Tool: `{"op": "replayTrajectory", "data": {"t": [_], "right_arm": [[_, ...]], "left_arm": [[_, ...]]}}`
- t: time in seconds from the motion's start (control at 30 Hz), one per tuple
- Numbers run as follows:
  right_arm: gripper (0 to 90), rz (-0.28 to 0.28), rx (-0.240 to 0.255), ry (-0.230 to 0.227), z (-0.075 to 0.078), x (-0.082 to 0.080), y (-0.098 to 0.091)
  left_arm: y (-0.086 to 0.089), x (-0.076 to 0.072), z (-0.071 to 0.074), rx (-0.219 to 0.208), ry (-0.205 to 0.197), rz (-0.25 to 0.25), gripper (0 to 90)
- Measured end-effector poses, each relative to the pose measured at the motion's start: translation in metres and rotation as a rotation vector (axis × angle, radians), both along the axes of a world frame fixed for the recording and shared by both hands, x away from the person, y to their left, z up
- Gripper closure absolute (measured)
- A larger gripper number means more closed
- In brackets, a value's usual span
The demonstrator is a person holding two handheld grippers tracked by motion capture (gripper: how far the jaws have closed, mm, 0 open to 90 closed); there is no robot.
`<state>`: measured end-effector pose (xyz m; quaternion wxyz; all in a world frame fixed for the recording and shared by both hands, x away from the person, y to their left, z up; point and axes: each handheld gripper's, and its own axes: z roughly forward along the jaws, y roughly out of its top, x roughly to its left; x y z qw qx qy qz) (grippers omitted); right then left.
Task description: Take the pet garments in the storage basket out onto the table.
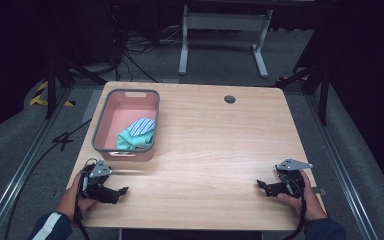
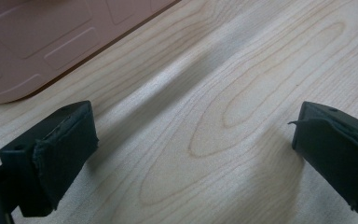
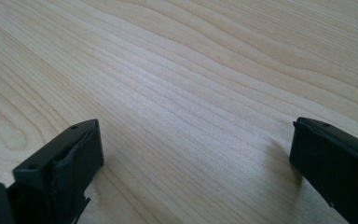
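In pink bin point(image 1: 111, 112): two cloths point(image 1: 137, 134); two grippers, jaws apart.

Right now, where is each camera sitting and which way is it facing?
High view: above the person's side, looking forward and down on the table; both hands, left gripper, right gripper.
Left gripper view: looks along its open jaws at wood and the pink bin.
Right gripper view: along its open jaws at bare wood.
Shared: high and left gripper views show the bin.

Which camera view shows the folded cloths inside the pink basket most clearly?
The high view: the cloths, one striped and one green, lie in the pink basket, seen from above. The left gripper view catches the basket's outer wall, not the cloths. The right gripper view faces the wooden table.
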<state>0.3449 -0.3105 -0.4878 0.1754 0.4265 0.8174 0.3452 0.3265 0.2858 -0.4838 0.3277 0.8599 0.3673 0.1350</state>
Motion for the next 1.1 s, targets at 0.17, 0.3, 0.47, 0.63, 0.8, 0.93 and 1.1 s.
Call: {"op": "replayTrajectory", "data": {"t": [0.17,0.3,0.47,0.63,0.8,0.93,1.1], "right_arm": [[2.9,-0.002,0.0,-0.001,0.0,0.0,0.0],[2.9,-0.001,0.0,0.0,0.0,0.0,0.0],[2.5,0.004,-0.002,0.001,0.0,0.001,0.0],[2.6,-0.001,-0.001,-0.001,0.0,-0.001,0.0],[2.6,0.002,-0.003,-0.002,0.0,-0.001,0.0],[2.6,0.002,-0.003,-0.002,0.0,-0.001,0.0],[2.6,0.002,-0.003,-0.002,0.0,-0.001,0.0]], "left_arm": [[0.001,0.0,0.0,-0.003,0.002,-0.011,0.2],[0.0,-0.002,0.0,-0.001,0.003,-0.017,0.4],[0.0,-0.003,0.001,0.003,0.005,-0.02,0.4],[0.001,-0.002,0.005,0.028,0.036,-0.049,1.9],[0.003,-0.002,0.01,0.04,0.037,-0.043,15.6],[0.003,-0.005,0.014,0.074,0.037,-0.029,17.0],[0.002,-0.01,0.023,0.083,0.008,-0.03,17.8]]}}
